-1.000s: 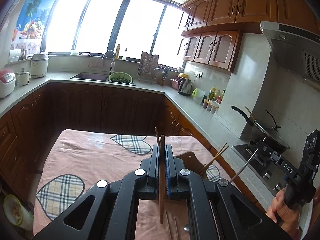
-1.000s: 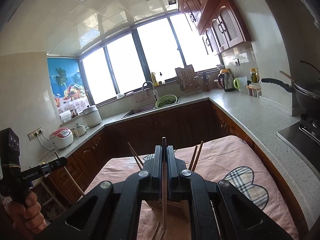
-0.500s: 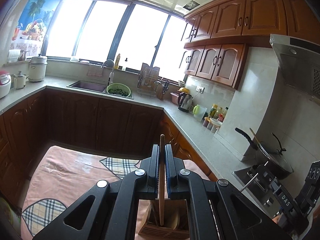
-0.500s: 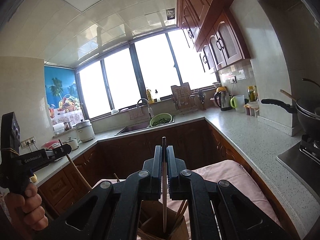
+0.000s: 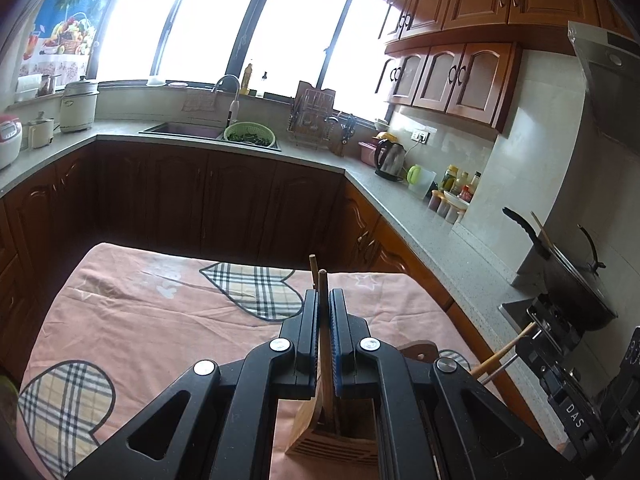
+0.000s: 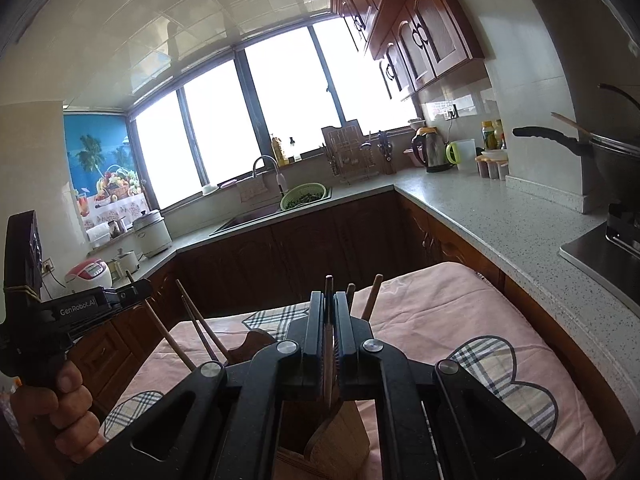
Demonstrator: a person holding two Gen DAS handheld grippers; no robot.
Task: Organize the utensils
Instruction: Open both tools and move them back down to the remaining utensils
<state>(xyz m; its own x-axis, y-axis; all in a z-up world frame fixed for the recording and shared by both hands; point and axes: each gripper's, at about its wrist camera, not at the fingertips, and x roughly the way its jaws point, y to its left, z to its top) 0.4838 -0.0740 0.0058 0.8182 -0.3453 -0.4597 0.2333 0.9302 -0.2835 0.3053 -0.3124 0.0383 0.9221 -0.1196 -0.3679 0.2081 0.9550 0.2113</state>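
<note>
Left gripper [image 5: 324, 312]: black jaws with blue ribbed pads clenched on a round, slender wooden chopstick [image 5: 325, 344], held upright. Its lower end stands inside the slatted wooden utensil holder [image 5: 332, 442], at 6 o'clock in the left wrist view. The holder rests on the bench, which is draped in a wrinkled pink cloth [image 5: 160, 320] with plaid heart patches. Right gripper [image 6: 329, 320]: jaws clenched on a thin dark chopstick [image 6: 328, 360], upright above the same holder [image 6: 336, 432].

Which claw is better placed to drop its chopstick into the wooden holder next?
Left claw, probably: its chopstick already reaches down into the wooden holder. The right claw's chopstick tip appears just above the holder.
</note>
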